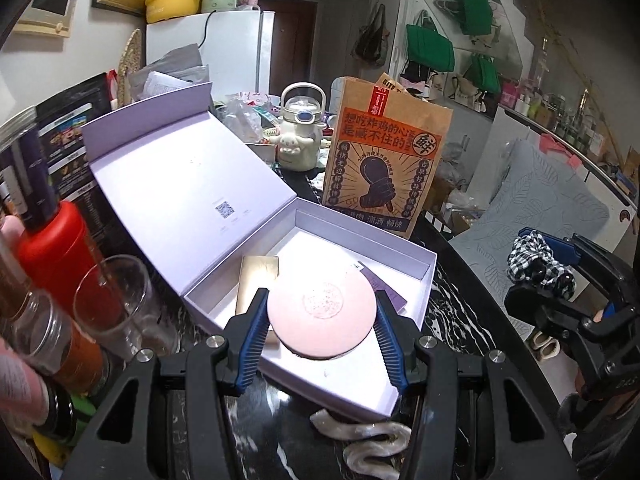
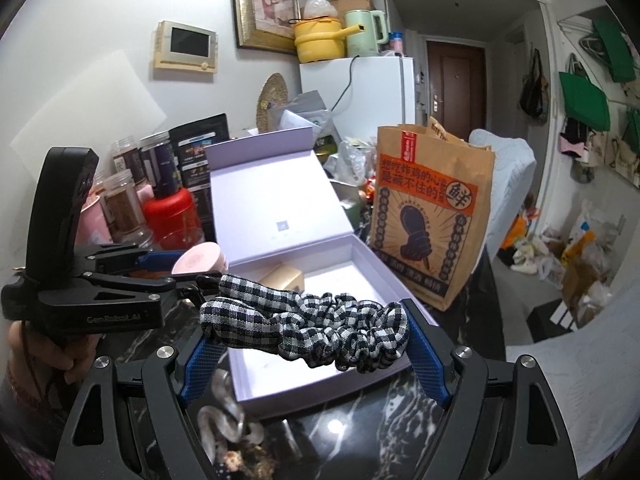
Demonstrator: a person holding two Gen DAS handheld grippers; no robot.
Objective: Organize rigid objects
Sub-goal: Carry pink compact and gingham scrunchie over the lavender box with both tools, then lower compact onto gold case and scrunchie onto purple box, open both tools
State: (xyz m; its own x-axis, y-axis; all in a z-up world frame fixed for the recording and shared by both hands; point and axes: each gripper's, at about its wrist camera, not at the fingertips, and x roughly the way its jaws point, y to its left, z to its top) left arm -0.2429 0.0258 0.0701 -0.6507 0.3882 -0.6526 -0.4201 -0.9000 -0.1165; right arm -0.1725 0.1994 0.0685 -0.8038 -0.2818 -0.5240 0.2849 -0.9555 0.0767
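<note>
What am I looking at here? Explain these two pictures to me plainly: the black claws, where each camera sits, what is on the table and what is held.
No robot: a person holds a two-finger gripper in each hand, with a fisheye camera on each looking along its fingers. The left camera shows the left gripper clamped on a round pink compact above an open lilac box. The right camera shows the right gripper holding a checked scrunchie stretched between its fingers. On the dark marble table stand a brown paper bag, jars and a red bottle.
</note>
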